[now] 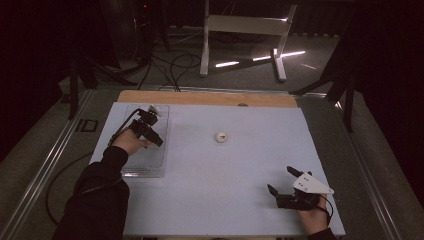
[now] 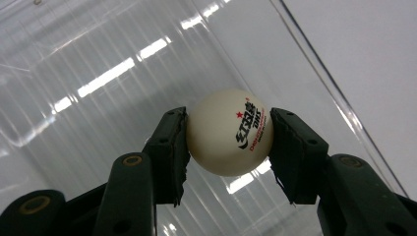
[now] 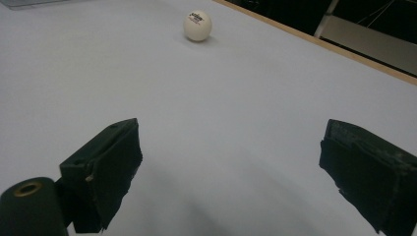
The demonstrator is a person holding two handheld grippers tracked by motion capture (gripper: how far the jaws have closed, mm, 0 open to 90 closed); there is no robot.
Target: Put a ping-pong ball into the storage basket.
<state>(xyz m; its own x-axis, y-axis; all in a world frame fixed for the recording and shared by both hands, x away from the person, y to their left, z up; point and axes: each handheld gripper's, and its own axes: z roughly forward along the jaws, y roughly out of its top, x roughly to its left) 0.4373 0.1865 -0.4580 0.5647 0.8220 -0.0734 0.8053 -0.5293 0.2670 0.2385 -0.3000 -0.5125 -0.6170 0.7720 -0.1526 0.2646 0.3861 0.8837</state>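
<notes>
Pale tabletop [image 1: 225, 170] fills mid-frame: upper left, the left gripper [image 2: 228, 135] clamps a white ball [image 2: 228, 132] over the clear tray [image 1: 150, 165]; lower right, the right gripper [image 1: 281, 181] gapes empty, a second ball [image 1: 220, 136] lying at centre.

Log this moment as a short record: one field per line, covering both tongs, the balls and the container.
left tongs: shut on a white ball, held over the clear tray
right tongs: open, nothing between the jaws, low over the table
second ball: lying free near the middle of the table, apart from both tongs
clear tray: at the table's left side; what it already holds cannot be told
ball marking: red star and print
</notes>
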